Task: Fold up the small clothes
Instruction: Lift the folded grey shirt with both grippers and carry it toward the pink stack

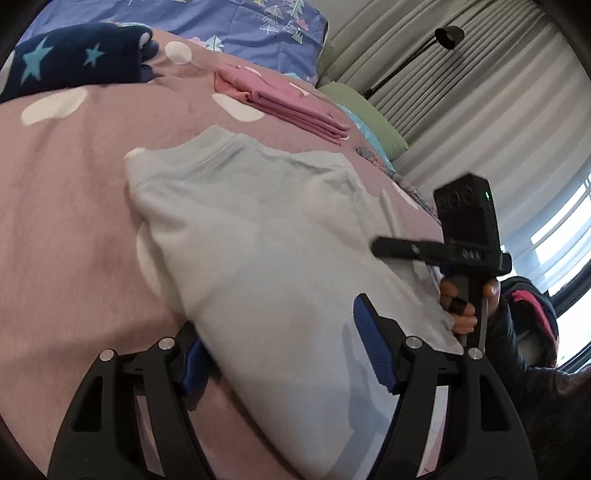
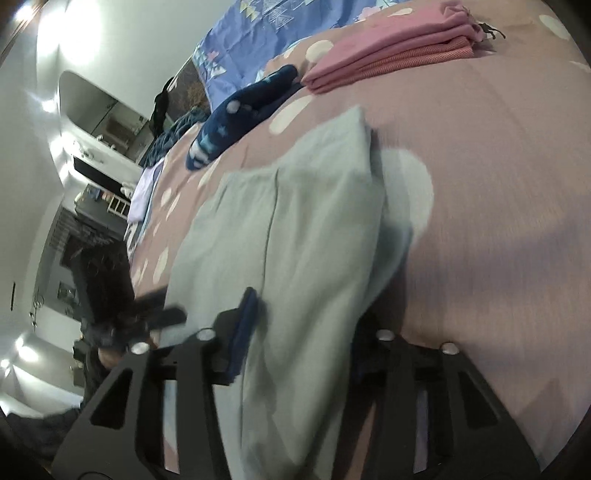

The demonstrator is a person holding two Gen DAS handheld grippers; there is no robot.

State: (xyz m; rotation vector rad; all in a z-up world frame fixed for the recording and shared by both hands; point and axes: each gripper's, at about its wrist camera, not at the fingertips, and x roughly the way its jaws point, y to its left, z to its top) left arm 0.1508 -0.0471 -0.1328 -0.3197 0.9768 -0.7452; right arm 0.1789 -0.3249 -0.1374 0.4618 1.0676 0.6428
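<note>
A pale mint shirt (image 1: 277,229) lies flat on the pink dotted bedspread (image 1: 74,203), neckline at the far end. My left gripper (image 1: 282,358) is open wide over the shirt's near hem. Cloth lies between its blue pads, and the left pad is partly tucked at the shirt's edge. My right gripper (image 1: 380,249), held by a hand (image 1: 461,306), hovers at the shirt's right side. In the right wrist view the shirt (image 2: 295,221) runs between the jaws of my right gripper (image 2: 306,339), which stand partly apart. Its right finger is hidden under the cloth.
A stack of folded pink clothes (image 1: 288,103) (image 2: 399,48) sits beyond the shirt. A navy star-patterned item (image 1: 74,62) (image 2: 236,118) lies at the far left, with a blue patterned quilt (image 1: 240,26) behind. A green pillow (image 1: 365,114) and curtains border the right.
</note>
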